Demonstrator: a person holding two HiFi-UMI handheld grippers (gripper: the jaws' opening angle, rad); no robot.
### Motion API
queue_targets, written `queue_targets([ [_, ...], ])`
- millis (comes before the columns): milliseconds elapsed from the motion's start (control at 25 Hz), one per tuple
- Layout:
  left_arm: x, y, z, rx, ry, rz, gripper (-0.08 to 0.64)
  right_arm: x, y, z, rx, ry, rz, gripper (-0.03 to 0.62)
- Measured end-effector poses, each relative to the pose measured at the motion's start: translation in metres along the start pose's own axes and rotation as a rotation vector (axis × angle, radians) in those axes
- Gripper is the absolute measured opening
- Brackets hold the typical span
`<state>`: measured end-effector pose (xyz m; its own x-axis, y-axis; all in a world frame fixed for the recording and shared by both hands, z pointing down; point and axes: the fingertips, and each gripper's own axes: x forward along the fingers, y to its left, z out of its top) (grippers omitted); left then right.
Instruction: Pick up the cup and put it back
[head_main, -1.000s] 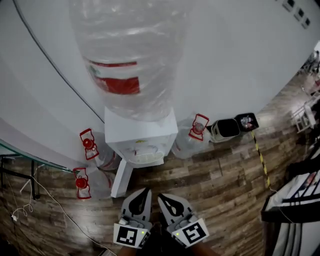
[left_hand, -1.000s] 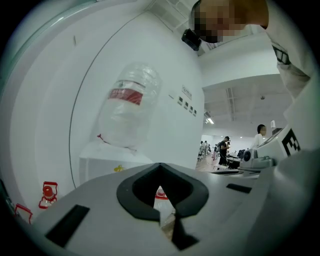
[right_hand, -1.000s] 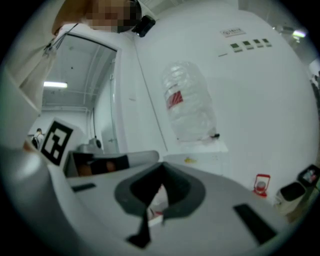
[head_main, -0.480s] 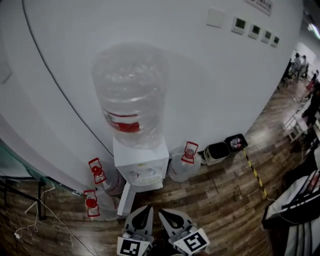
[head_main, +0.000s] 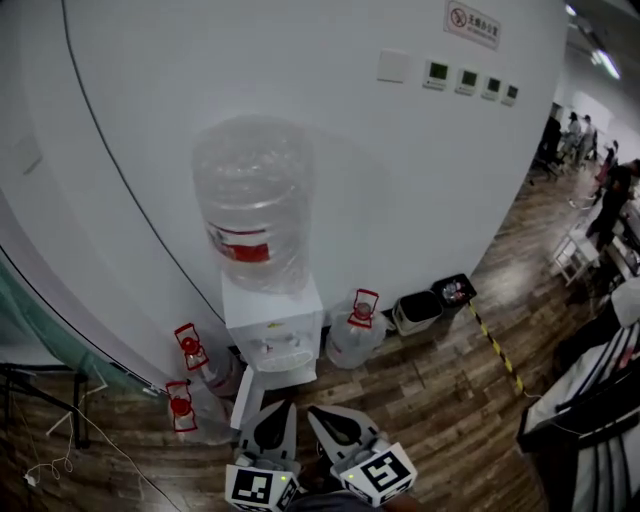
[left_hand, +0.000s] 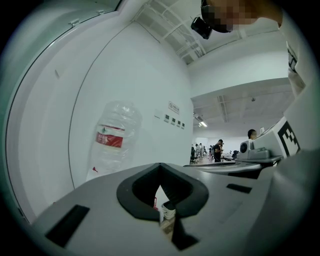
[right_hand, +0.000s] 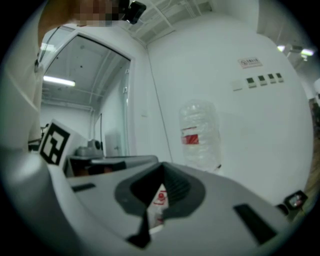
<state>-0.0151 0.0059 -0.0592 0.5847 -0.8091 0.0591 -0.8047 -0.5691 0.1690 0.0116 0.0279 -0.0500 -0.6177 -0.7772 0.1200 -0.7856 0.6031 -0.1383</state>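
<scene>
Pre-grasp step: left gripper (head_main: 281, 410) and right gripper (head_main: 318, 414) were both closed and empty facing the water dispenser (head_main: 272, 325), no cup could be made out, so the next move likely needed finding it and opening a jaw.

No wording can be read. The large clear plastic water bottle (head_main: 255, 190) wears a red-and-white label (head_main: 243, 246), its print too small to read. A white rectangular wall sign (head_main: 472, 20) shows a red barred circle beside illegible characters. Black-and-white square markers sit on the cubes of the left gripper (head_main: 283, 406) and right gripper (head_main: 312, 410)
</scene>
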Motion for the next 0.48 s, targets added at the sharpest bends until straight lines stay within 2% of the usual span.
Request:
queue_targets([
  [80,-0.007,-0.002,0.005,0.017,-0.005,0.006,0.005,-0.007,0.005,0.006,-0.001,-0.001,0.002,0.023],
  [480,-0.025,-0.005,0.005,0.009,0.040,0.015,0.005,-0.020,0.016,0.011,0.007,0.014,0.015,0.023],
])
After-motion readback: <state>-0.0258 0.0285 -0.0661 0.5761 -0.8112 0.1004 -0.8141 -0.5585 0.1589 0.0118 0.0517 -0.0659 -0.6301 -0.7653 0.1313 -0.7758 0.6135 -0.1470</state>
